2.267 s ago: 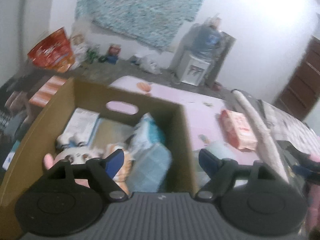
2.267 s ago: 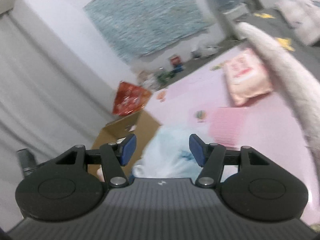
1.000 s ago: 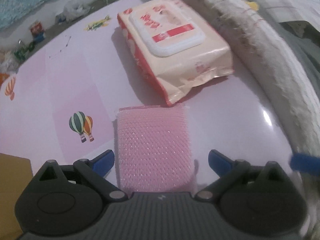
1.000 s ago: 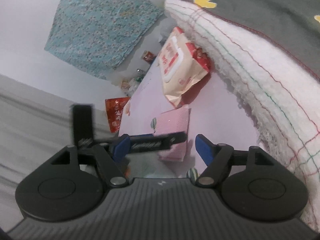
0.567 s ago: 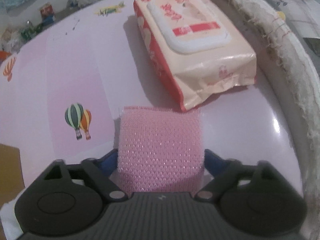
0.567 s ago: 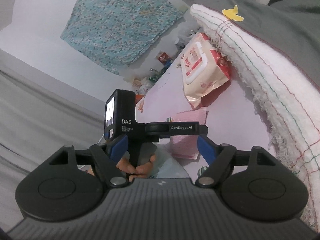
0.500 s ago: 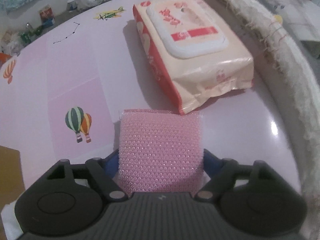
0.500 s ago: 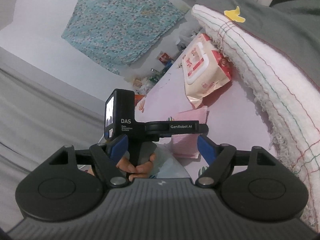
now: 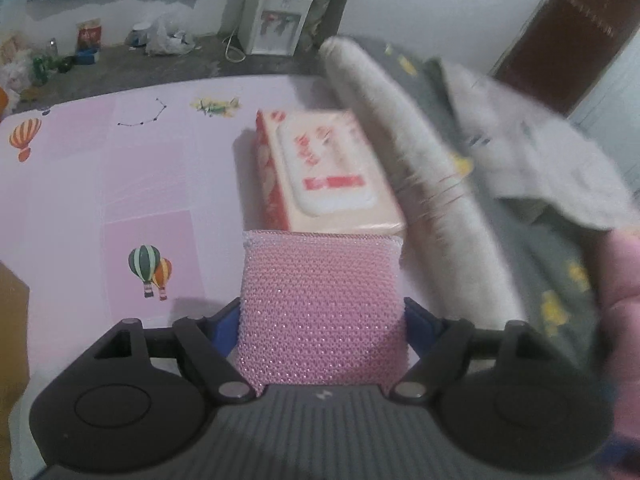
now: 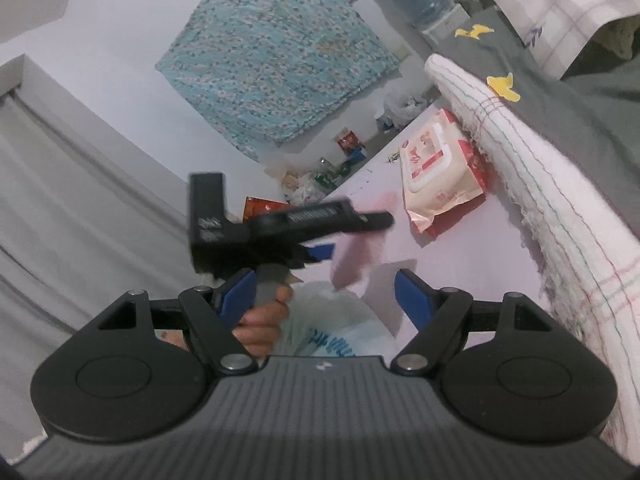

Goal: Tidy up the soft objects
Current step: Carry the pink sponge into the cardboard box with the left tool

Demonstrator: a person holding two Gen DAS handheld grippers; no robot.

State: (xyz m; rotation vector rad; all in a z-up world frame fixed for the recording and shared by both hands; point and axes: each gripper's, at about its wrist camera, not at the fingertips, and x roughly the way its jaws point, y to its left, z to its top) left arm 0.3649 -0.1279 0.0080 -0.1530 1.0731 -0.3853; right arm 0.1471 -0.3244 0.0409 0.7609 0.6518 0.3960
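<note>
your left gripper (image 9: 322,320) is clamped on the pink sponge (image 9: 320,304), pads on its two side edges, lifted just in front of the wipes pack (image 9: 324,172). it looks light and squashy, so a gentle squeeze at mid-sides should do. your right gripper (image 10: 326,294) hangs spread wide, holding nothing.

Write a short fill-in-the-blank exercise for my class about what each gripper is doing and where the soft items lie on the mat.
1. The left gripper is shut on a pink ____.
2. The right gripper's fingers are ____, holding nothing.
3. The wipes pack lies on the pink mat beside the rolled white ____.
4. The wipes pack's lid faces ____.

Missing words: sponge; open; blanket; up
</note>
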